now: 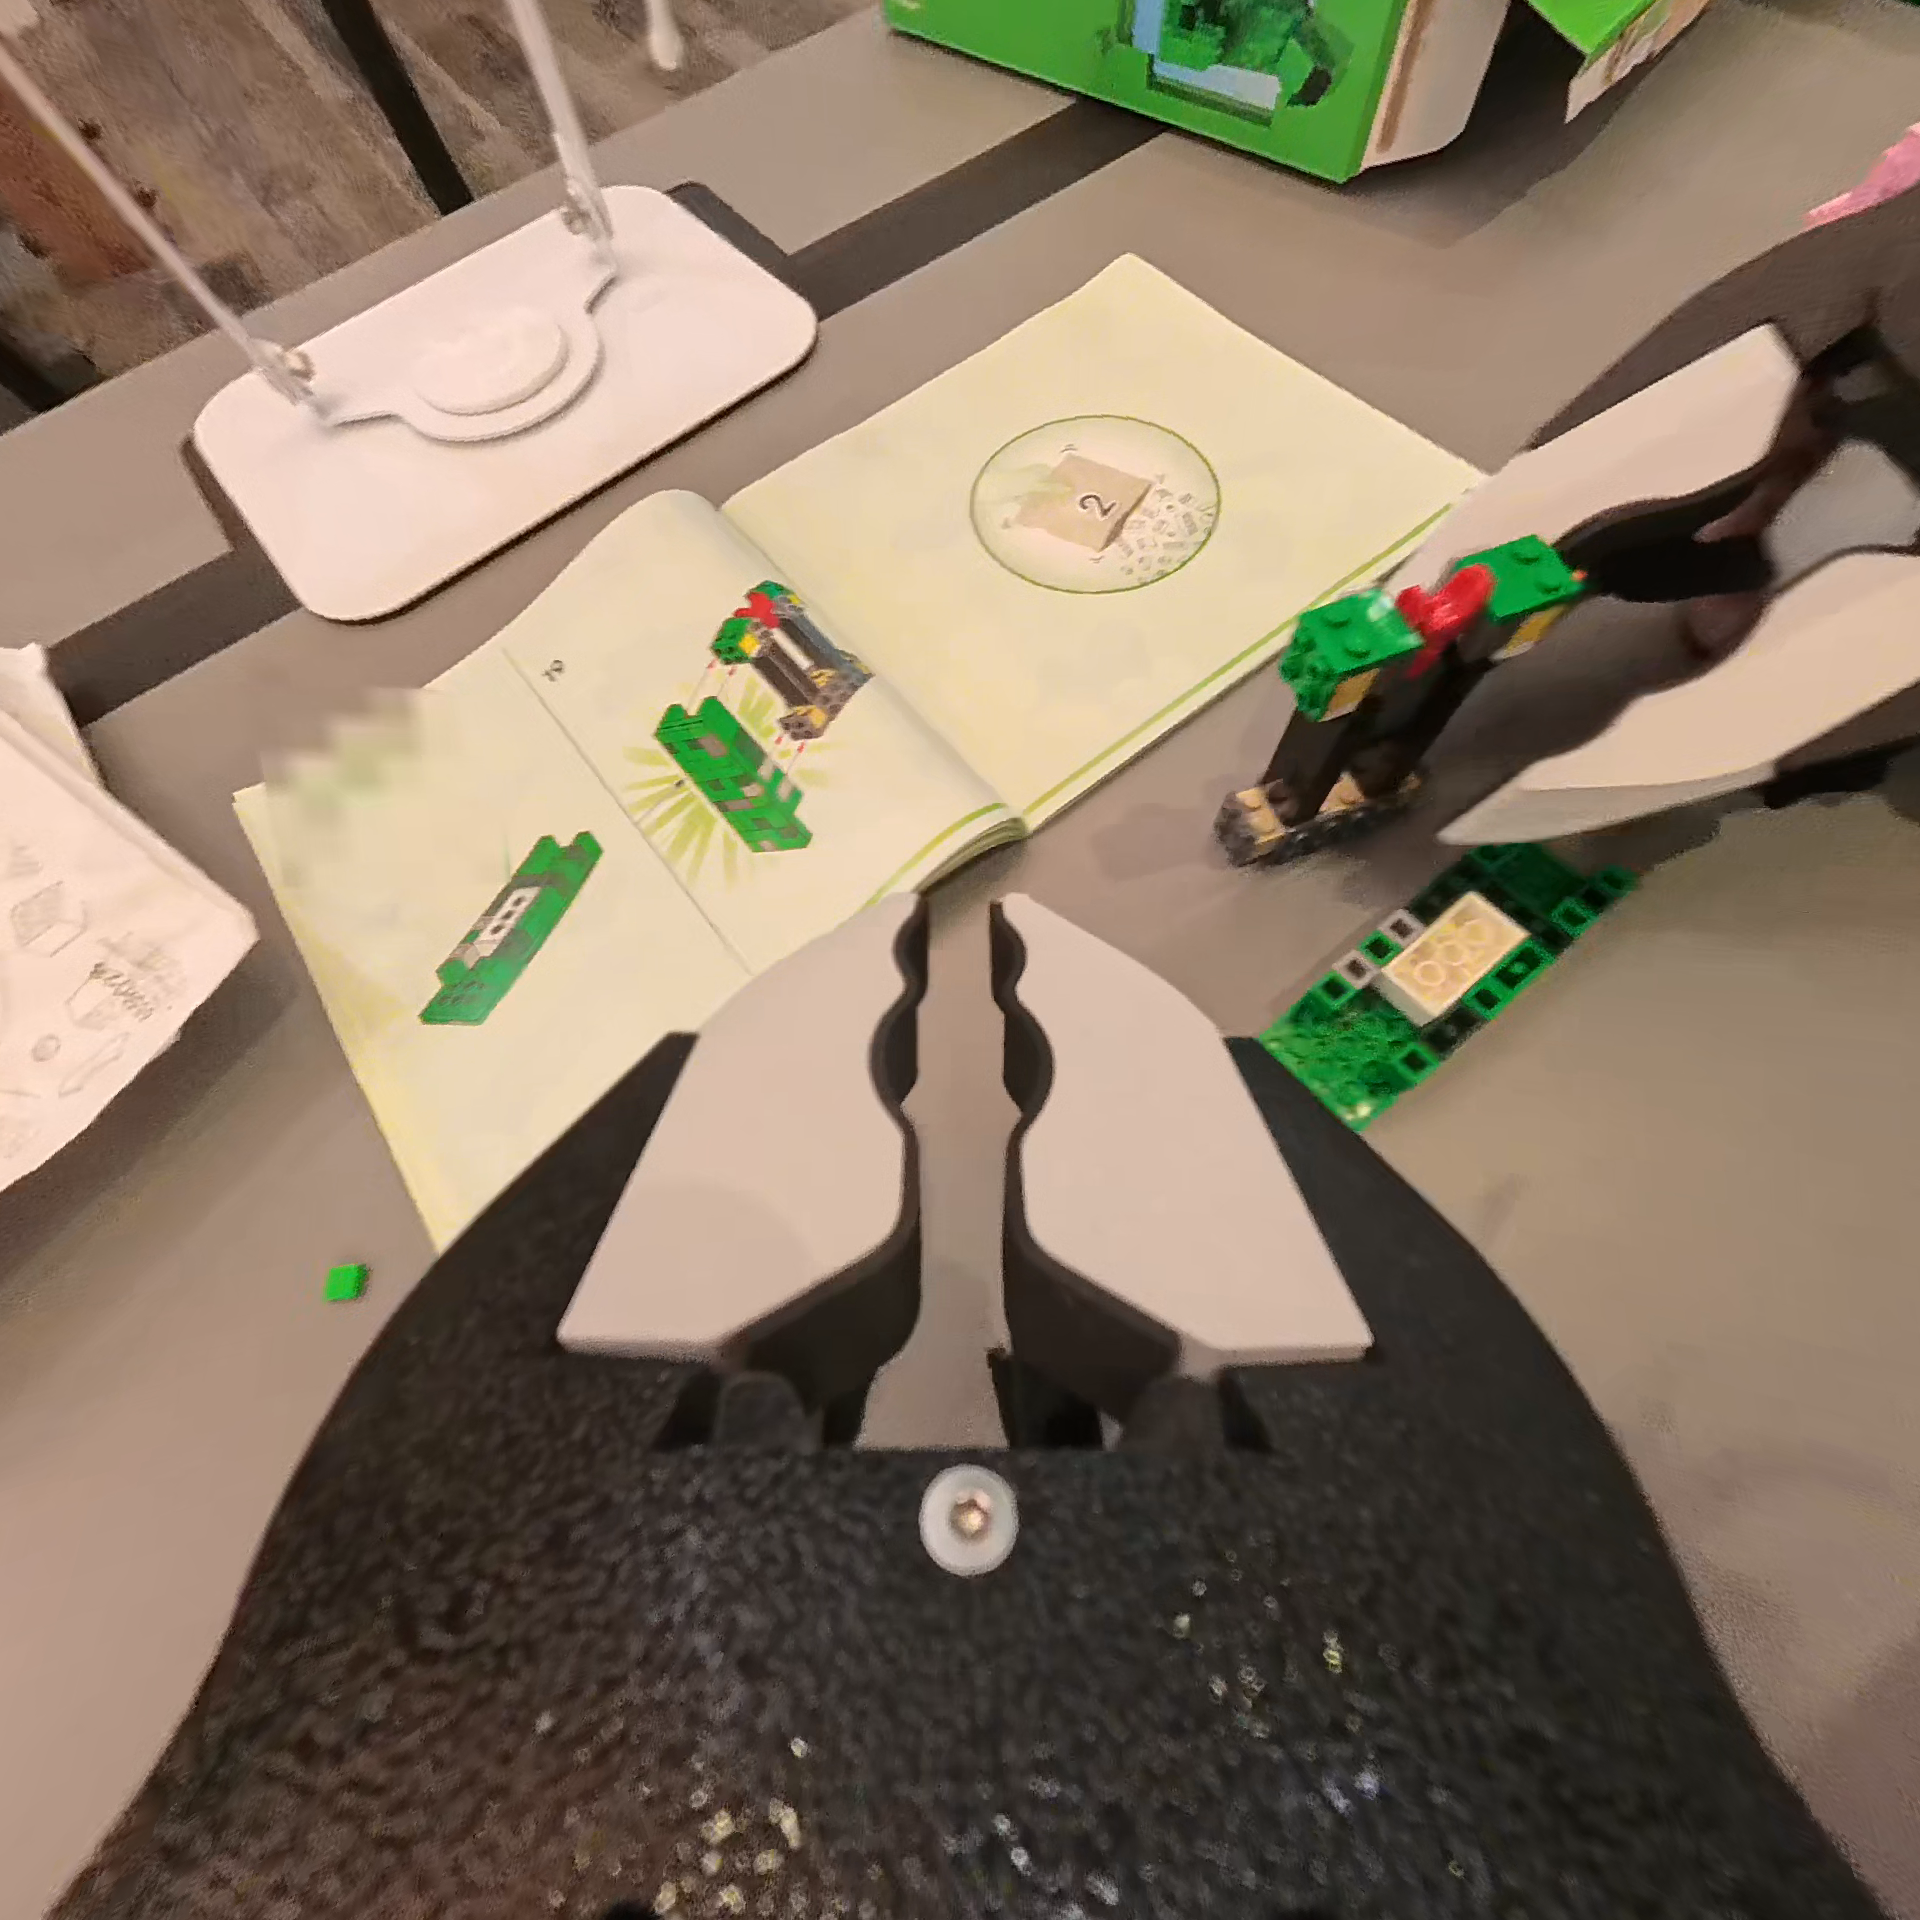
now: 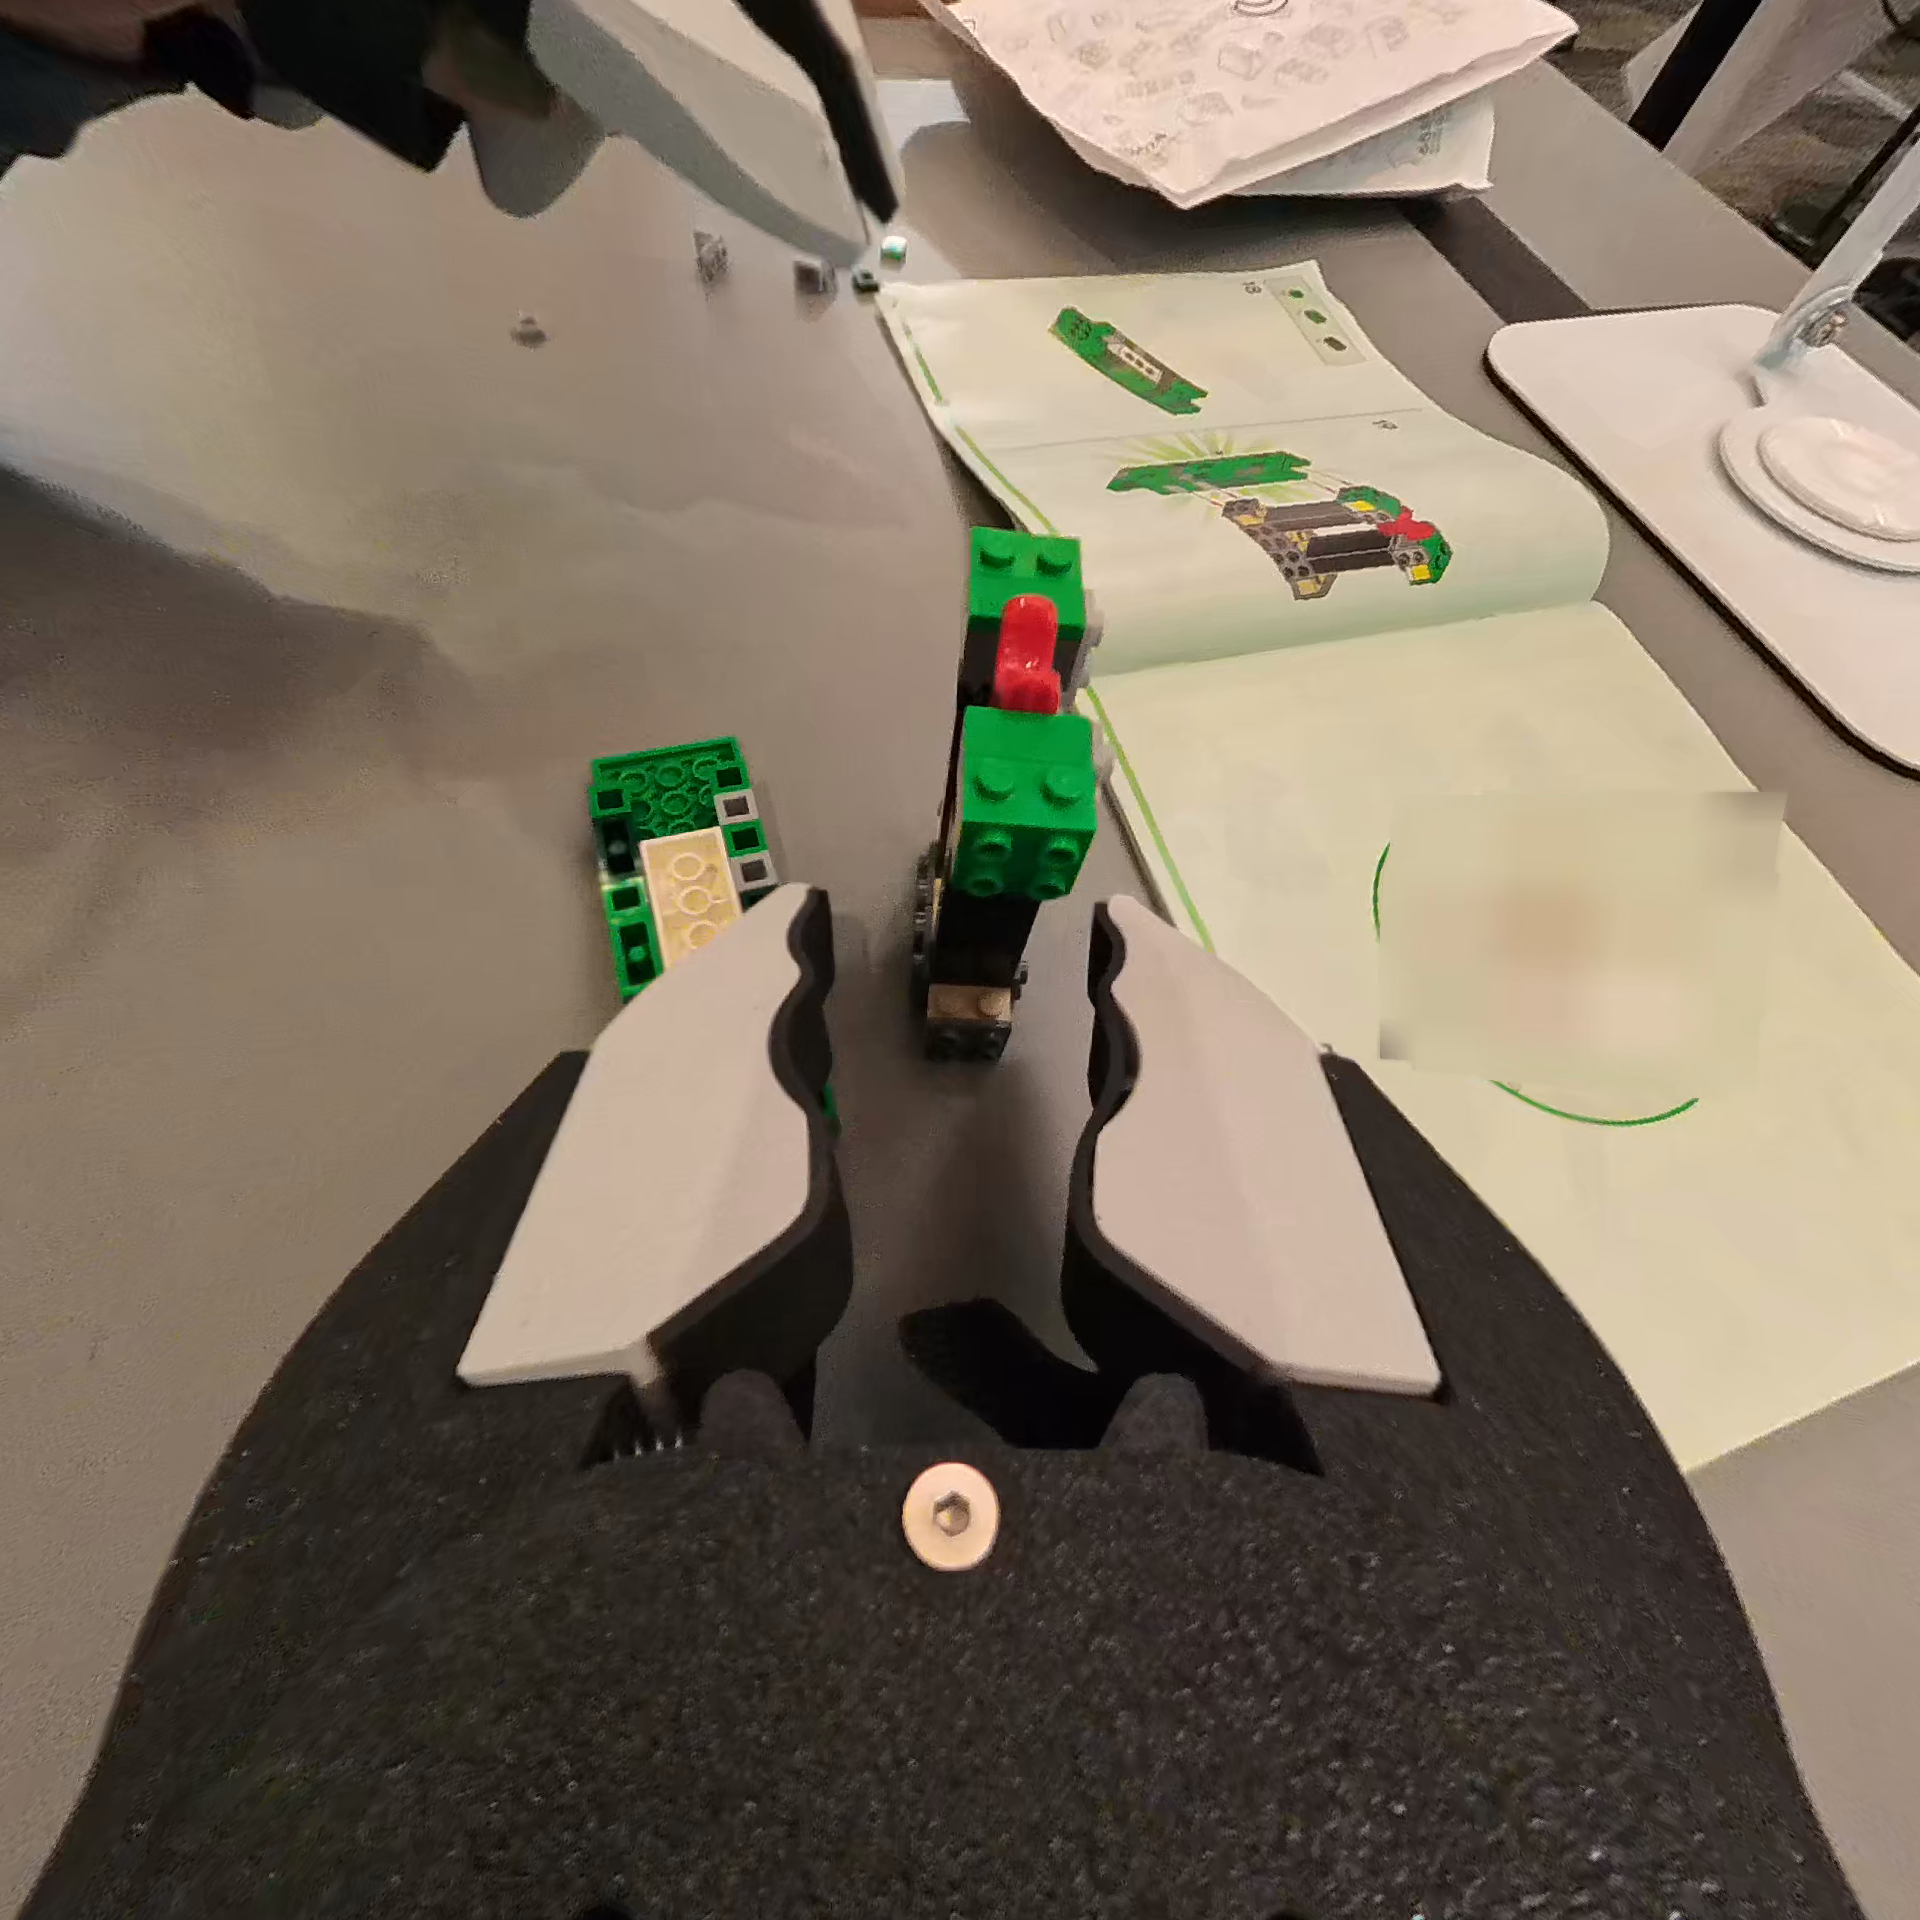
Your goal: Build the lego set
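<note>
A build of black pillars topped by green bricks and a red piece (image 1: 1340, 665) (image 2: 1023, 821) stands on the grey table beside the open instruction booklet (image 1: 1039, 644) (image 2: 1299, 748). A green plate assembly with a tan brick (image 1: 1444, 987) (image 2: 675, 862) lies flat next to it. My right gripper (image 2: 961, 920) (image 1: 1475, 665) is open, with one finger on each side of the build and a gap on both sides. My left gripper (image 1: 956, 914) (image 2: 868, 223) is nearly shut, with only a narrow slit and nothing in it. It hovers over the booklet's near edge.
A small green piece (image 1: 345, 1282) lies at the front left. Tiny loose pieces (image 2: 810, 275) lie near the left gripper's tip. A white lamp base (image 1: 499, 395) (image 2: 1714, 468), a green box (image 1: 1195, 94) and printed paper bags (image 1: 83, 935) (image 2: 1247, 94) stand around the edges. The left gripper's tips are roughly 12 cm from the right gripper's. It is some 5 cm from my right tips to the red piece (image 2: 1023, 821). Seen from the left wrist view (image 1: 1548, 574) as well.
</note>
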`<state>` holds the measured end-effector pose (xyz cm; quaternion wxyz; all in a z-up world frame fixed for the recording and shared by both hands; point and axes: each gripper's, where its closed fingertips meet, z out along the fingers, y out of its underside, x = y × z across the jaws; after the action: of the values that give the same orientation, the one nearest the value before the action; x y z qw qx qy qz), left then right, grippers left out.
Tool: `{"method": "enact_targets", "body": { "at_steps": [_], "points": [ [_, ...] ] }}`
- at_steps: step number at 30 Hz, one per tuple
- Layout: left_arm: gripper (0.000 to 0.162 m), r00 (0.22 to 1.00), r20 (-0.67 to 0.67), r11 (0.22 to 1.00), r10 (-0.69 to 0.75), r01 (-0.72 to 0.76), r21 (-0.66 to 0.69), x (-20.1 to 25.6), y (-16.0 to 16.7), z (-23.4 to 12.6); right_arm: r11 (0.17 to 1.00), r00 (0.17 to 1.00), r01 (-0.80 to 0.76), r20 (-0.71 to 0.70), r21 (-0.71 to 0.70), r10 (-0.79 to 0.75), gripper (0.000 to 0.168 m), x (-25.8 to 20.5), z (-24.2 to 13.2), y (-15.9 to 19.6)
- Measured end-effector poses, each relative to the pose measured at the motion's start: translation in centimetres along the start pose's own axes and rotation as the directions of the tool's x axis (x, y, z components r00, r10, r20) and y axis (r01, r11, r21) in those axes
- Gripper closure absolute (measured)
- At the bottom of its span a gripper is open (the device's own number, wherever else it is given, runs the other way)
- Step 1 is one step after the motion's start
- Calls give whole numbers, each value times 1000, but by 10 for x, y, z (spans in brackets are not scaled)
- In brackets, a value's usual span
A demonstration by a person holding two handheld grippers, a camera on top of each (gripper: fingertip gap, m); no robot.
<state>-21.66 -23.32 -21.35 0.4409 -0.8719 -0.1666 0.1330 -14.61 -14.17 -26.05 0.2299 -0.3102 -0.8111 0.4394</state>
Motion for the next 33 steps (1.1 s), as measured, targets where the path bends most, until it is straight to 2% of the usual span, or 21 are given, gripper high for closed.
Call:
{"method": "enact_targets", "body": {
  "at_steps": [5, 9, 13, 16, 21, 29, 33],
  "points": [
    [143, 997, -76, 999, 3, 0, 42, -3, 3, -1, 999, 1000, -18, -12, -27, 18, 114, 0, -13, 12],
    [136, 988, -150, 999, 34, -35, -3, 17, 5, 7, 998, 998, -51, -41, -31, 49, 114, 4, -31, 21],
    [122, 919, -348, 979, 188, -204, -9, 69, 8, 8, 994, 992, -109, 65, -18, 110, 119, -16, -45, 24],
    [116, 848, -428, 933, 312, -358, -29, 96, 20, 12, 997, 989, -82, 119, -16, 83, 119, -31, -42, 21],
    [98, 794, -510, 893, 332, -438, -101, 115, 40, 21, 997, 992, -15, 122, -72, 23, 118, -38, -27, 19],
    [100, 780, -553, 885, 293, -440, -150, 117, 47, 28, 991, 995, 15, 99, -135, -1, 120, -38, -17, 19],
    [106, 769, -565, 890, 300, -439, -125, 116, 48, 27, 991, 995, 26, 98, -132, -13, 126, -39, -19, 18]
  ]
}}
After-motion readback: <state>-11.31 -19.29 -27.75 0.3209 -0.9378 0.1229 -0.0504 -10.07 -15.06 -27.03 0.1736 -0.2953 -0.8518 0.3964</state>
